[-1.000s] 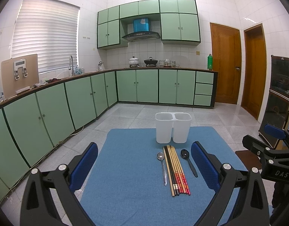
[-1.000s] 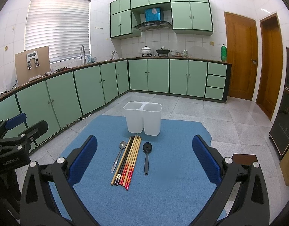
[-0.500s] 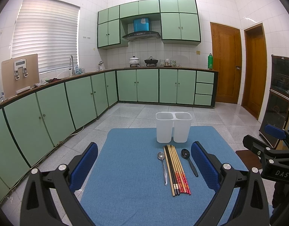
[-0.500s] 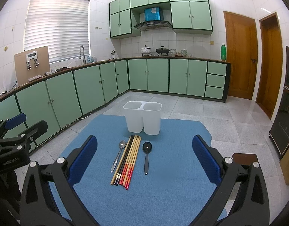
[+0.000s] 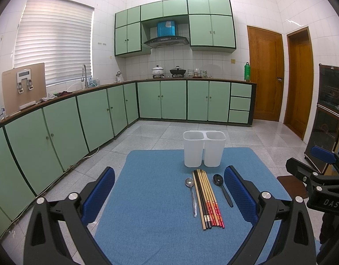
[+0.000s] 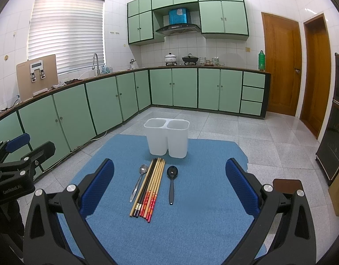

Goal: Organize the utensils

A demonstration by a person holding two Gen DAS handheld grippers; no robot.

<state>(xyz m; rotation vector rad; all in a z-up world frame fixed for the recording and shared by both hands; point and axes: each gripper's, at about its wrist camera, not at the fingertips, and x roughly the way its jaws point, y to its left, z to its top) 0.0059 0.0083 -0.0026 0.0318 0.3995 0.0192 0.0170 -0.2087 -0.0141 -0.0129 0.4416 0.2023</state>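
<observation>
Looking along the left tool (image 5: 169, 196), its blue pads stand wide and empty, held back from the blue mat (image 5: 151, 198) so the whole layout is readable. The metal spoon (image 5: 191, 190), chopsticks (image 5: 208, 198) and black spoon (image 5: 221, 187) lie parallel just near of the white two-compartment holder (image 5: 204, 149), handles nearest, probably for easy pickup.

From the right tool (image 6: 169, 187), equally wide and empty, the black spoon sits on the right of the bundle, likely its natural first reach.
</observation>
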